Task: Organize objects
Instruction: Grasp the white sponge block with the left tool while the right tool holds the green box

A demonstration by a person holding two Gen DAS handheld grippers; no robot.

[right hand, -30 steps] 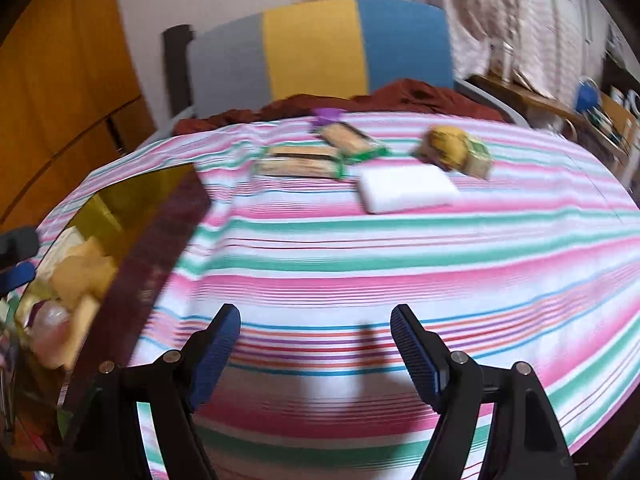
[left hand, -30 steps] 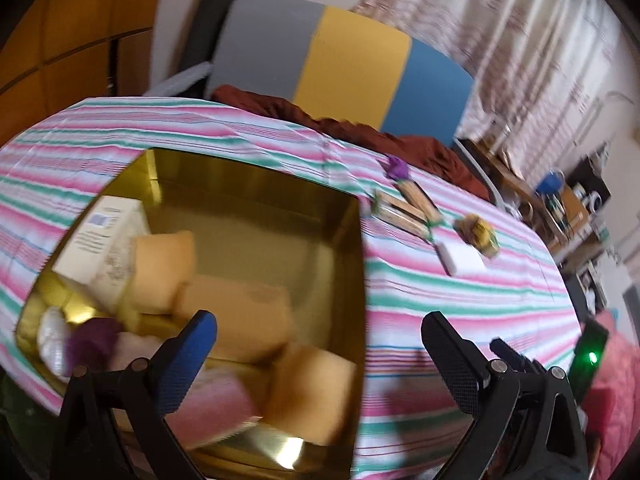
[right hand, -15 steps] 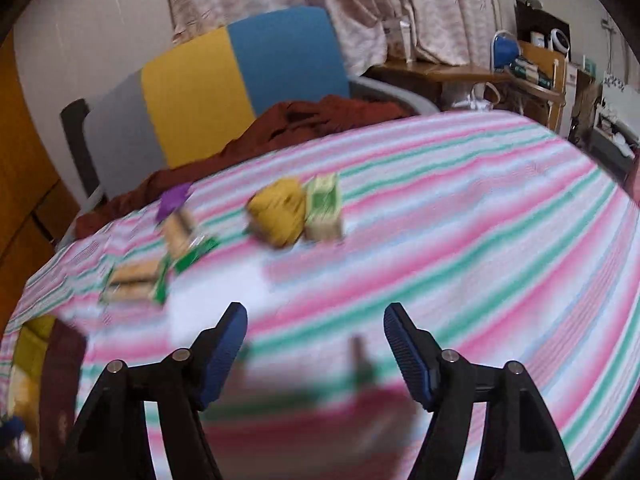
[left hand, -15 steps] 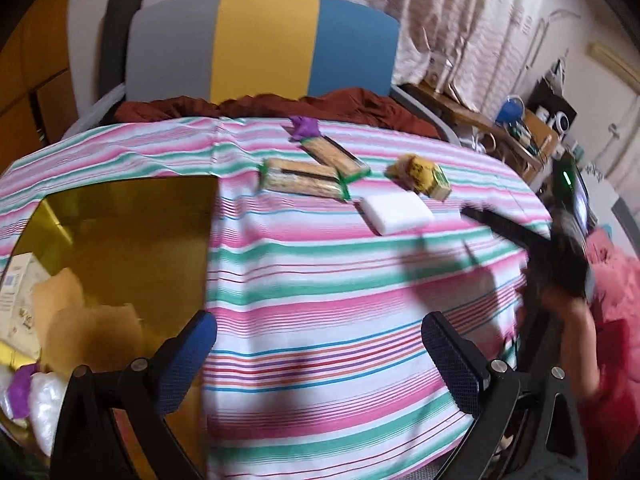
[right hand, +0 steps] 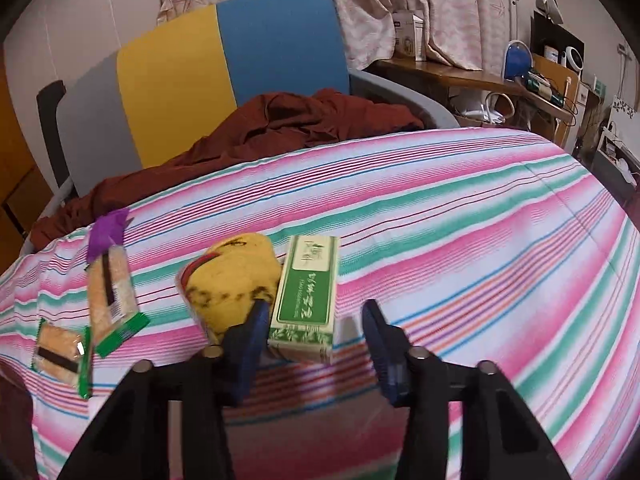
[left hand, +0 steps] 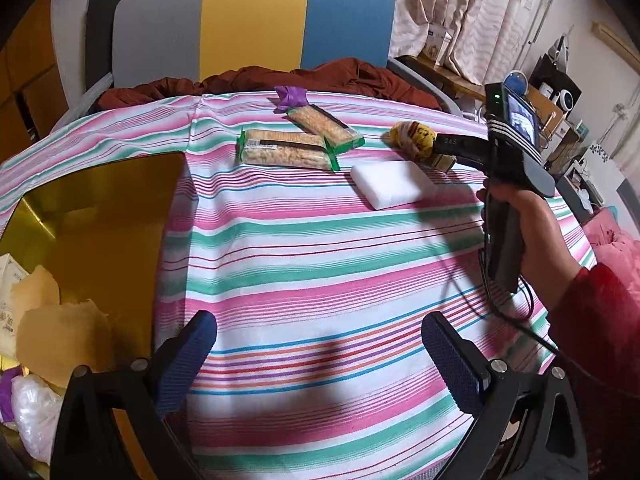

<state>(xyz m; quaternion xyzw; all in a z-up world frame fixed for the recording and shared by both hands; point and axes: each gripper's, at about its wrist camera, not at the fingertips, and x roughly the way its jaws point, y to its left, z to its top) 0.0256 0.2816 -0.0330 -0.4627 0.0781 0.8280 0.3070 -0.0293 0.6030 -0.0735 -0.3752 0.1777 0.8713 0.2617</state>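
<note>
My right gripper is open, its jaws on either side of a green and white box that lies on the striped cloth beside a yellow wrapped snack. The left jaw sits between the snack and the box. Two cracker packs and a purple wrapper lie to the left. My left gripper is open and empty, low over the cloth next to a gold tin. In the left wrist view I see the right gripper at the snack, the cracker packs and a white sponge.
The gold tin holds yellow sponges, a white box and a clear bag. A chair with grey, yellow and blue back and a brown cloth stand behind the table. Cluttered shelves stand at the right.
My right gripper moved forward to the green box and narrowed around it. My left gripper swung right, away from above the tin, toward the middle of the cloth.
</note>
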